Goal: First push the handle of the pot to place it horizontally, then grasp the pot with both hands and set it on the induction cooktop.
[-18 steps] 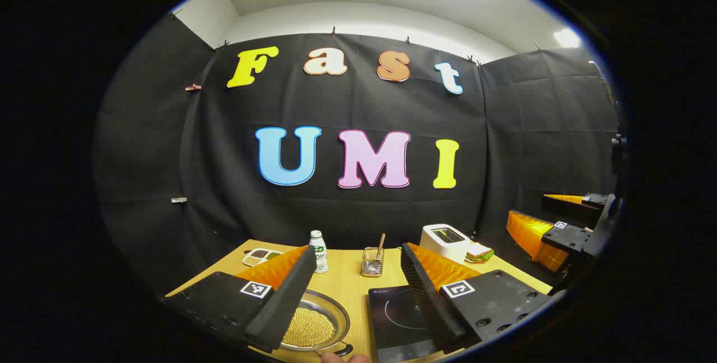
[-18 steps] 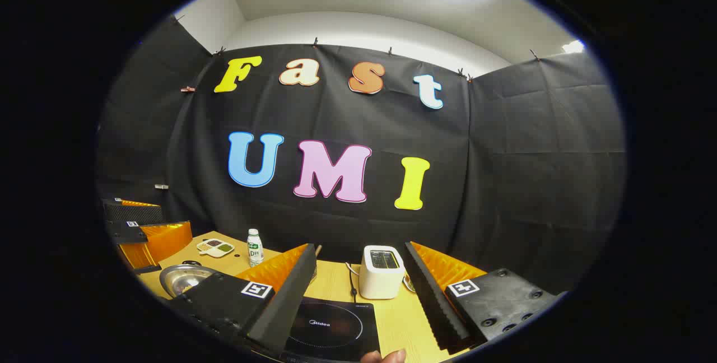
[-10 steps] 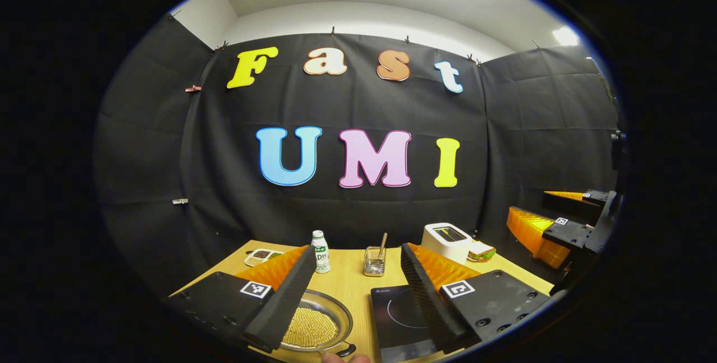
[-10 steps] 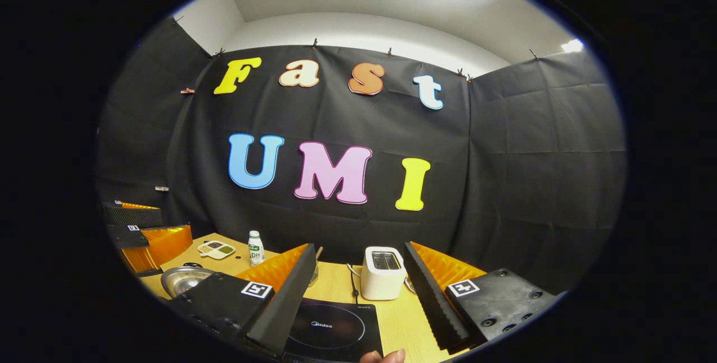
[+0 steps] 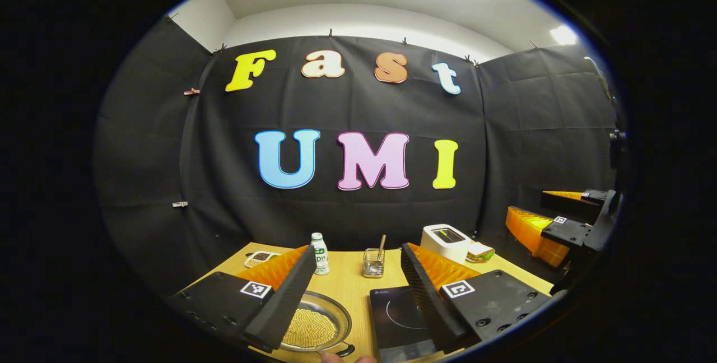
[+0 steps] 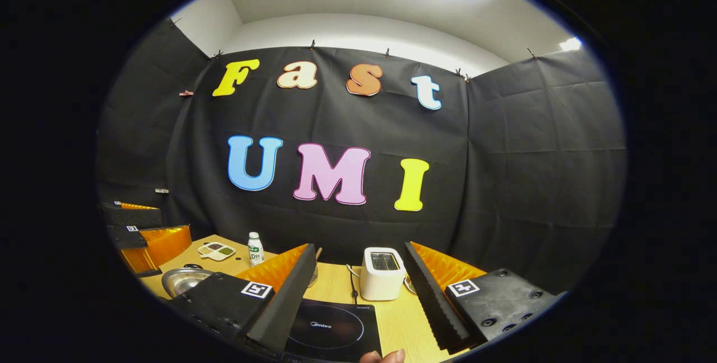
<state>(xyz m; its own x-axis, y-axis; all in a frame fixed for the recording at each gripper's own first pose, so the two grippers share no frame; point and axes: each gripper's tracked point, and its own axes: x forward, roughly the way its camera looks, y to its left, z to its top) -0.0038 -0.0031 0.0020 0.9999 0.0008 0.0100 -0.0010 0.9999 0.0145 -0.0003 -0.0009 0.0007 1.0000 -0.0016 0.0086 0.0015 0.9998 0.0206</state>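
Left gripper view: left gripper [image 5: 353,301] wide open, empty, above pot [image 5: 313,326] beside cooktop [image 5: 400,321].
Right gripper view: right gripper [image 6: 358,304] wide open, empty, over cooktop. Risk: hard push on the handle spills beans.

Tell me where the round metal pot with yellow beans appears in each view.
Left gripper view: round metal pot, bottom centre-left, left of the black induction cooktop.
Right gripper view: pot at lower left edge.
Shared landmark: white toaster.
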